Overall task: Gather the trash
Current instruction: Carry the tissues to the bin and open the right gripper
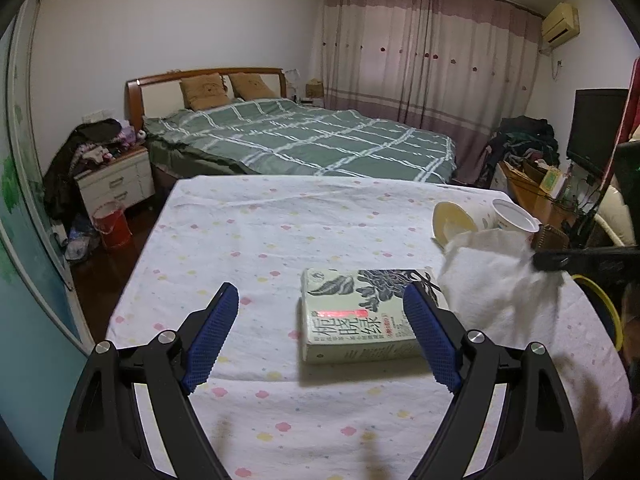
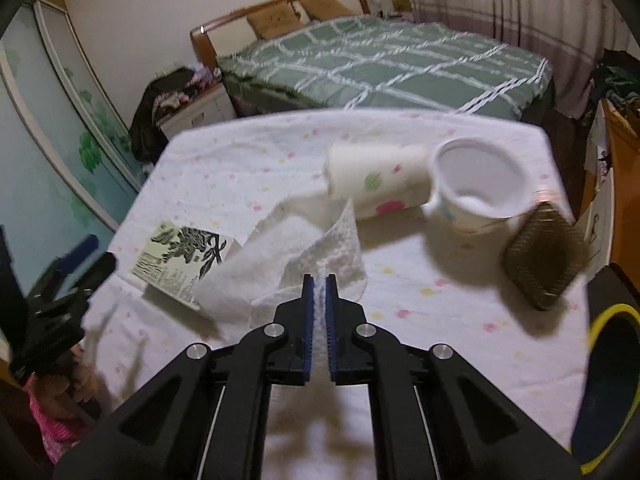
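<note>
My right gripper (image 2: pixel 319 280) is shut on a crumpled white tissue (image 2: pixel 280 264) and holds it above the table; the tissue also shows in the left wrist view (image 1: pixel 496 276), pinched by the right gripper's tip (image 1: pixel 540 260). A paper cup (image 2: pixel 380 178) lies on its side, and a second paper cup (image 2: pixel 476 184) tilts beside it; both also show in the left wrist view, the lying cup (image 1: pixel 456 222) and the second cup (image 1: pixel 514 216). My left gripper (image 1: pixel 320 312) is open and empty above the table, with a book (image 1: pixel 360 316) between and beyond its fingers.
The table has a white flower-print cloth (image 1: pixel 280 232). A brown woven wallet-like item (image 2: pixel 548 256) lies at the right. A dark bin with a yellow rim (image 2: pixel 612 384) stands at the table's right edge. A bed (image 1: pixel 304 136) lies behind, a red bucket (image 1: pixel 112 224) on the floor left.
</note>
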A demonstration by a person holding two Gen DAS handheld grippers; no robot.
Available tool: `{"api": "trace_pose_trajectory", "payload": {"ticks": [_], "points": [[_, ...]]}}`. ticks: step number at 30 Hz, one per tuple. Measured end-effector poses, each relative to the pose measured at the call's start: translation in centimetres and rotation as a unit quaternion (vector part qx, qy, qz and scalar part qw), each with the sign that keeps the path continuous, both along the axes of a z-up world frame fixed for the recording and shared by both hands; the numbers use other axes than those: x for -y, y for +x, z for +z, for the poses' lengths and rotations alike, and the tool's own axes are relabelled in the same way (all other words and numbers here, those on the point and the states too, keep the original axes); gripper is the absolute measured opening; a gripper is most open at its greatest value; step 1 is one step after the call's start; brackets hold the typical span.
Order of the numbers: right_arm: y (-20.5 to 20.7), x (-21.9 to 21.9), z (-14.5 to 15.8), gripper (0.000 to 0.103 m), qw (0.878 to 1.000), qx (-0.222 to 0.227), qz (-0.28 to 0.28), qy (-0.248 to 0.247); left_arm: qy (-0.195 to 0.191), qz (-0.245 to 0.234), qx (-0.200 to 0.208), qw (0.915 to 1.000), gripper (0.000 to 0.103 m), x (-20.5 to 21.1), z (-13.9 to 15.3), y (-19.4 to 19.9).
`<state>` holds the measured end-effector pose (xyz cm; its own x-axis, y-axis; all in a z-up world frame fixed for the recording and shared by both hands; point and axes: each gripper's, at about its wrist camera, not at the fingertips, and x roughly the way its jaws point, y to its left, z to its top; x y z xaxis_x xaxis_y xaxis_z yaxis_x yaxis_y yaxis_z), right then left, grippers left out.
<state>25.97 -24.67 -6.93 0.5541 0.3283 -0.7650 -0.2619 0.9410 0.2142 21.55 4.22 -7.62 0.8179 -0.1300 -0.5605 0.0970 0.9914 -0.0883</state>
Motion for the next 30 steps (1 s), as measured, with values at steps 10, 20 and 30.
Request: {"api": "trace_pose_trajectory", "payload": {"ticks": [10, 20, 30], "points": [[-6.9, 10.3, 6.0, 0.006, 0.994, 0.065, -0.081, 0.011, -0.022, -0.048, -0.048, 0.9975, 0.089, 0.7, -1.7, 1.5], [-13.0, 19.6, 9.2, 0.006, 0.976, 0.106, -0.189, -0.015, -0.049, -0.071, -0.101, 0.9911, 0.092, 1.3, -3.5, 3.7], [-13.4, 24.9, 6.3, 0.006, 0.968, 0.074, -0.238, -0.013, -0.049, -0.13, -0.138, 0.9807, 0.092, 5.5, -4.6, 2.7]]}}
